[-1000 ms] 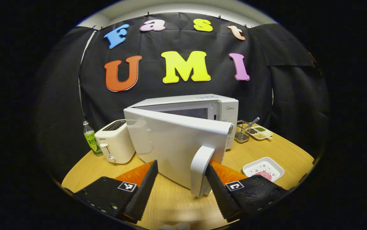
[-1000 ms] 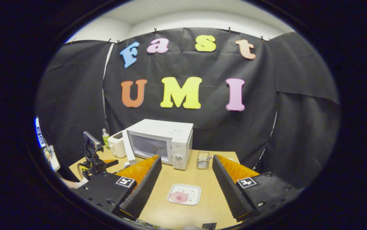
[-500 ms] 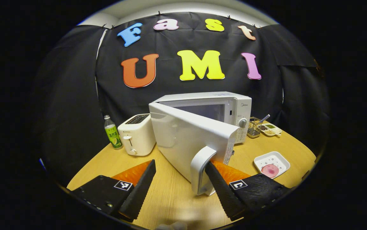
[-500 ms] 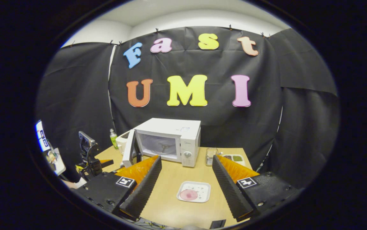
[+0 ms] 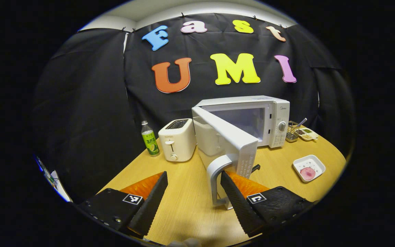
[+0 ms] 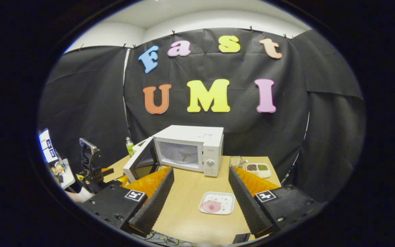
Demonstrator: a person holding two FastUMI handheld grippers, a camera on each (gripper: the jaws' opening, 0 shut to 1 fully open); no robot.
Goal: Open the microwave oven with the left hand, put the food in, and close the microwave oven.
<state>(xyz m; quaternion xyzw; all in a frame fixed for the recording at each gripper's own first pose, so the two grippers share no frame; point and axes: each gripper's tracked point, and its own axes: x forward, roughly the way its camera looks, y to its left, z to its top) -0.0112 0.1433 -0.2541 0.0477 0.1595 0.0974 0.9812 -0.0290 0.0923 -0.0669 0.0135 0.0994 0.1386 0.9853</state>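
Booth wall black; round wooden table [image 5: 183, 209] carries the microwave [image 5: 252, 116], whose door [image 5: 230, 139] stands swung wide. My left gripper [image 5: 192, 195] is spread, one finger hooked behind the door handle [image 5: 218, 178] to pull rather than pinch. My right gripper [image 6: 199, 192] is released, empty, above the food plate [image 6: 217, 203].

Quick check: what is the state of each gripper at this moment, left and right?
Left gripper: open, one finger hooked behind the microwave door handle, not clamping it.
Right gripper: open, holding nothing, above the plate of food.
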